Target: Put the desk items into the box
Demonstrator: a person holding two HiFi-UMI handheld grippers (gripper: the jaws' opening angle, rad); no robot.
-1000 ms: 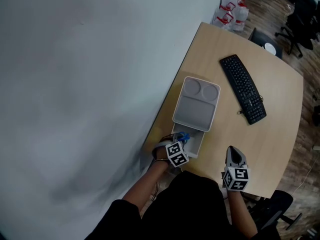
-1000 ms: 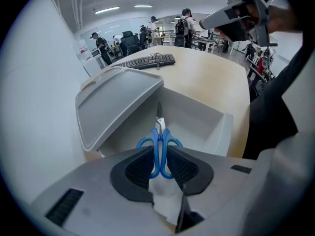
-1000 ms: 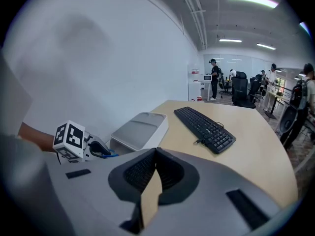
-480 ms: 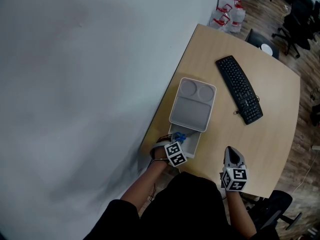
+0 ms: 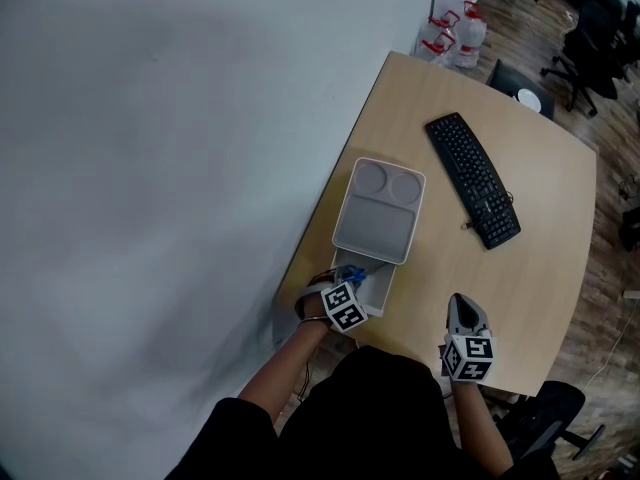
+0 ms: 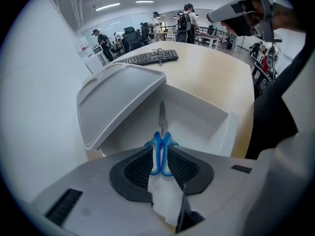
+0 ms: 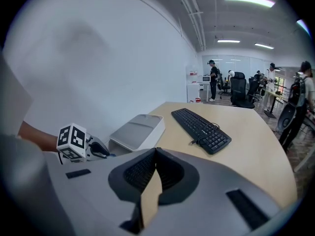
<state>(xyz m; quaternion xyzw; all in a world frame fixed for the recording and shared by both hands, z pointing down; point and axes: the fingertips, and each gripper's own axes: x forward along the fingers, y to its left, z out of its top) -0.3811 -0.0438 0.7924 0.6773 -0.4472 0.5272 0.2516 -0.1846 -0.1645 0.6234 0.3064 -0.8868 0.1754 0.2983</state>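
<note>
The left gripper (image 6: 161, 157) clamps the blue plastic handles of the scissors (image 6: 161, 134), and their thin steel blades point forward into the open end of the box (image 6: 211, 127). The drop looks safest made low, with the tips past the near wall and clear of the lid (image 6: 118, 95) that covers the far part. Box and lid are smooth, matte, pale grey plastic with rounded corners on a light wood-look desk (image 5: 540, 238), and the right gripper (image 7: 153, 156) hangs empty, its ribbed black pads pressed together.

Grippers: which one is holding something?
The left gripper: its jaws clamp blue scissors over the box. The right gripper has its jaws shut with nothing between them.
</note>
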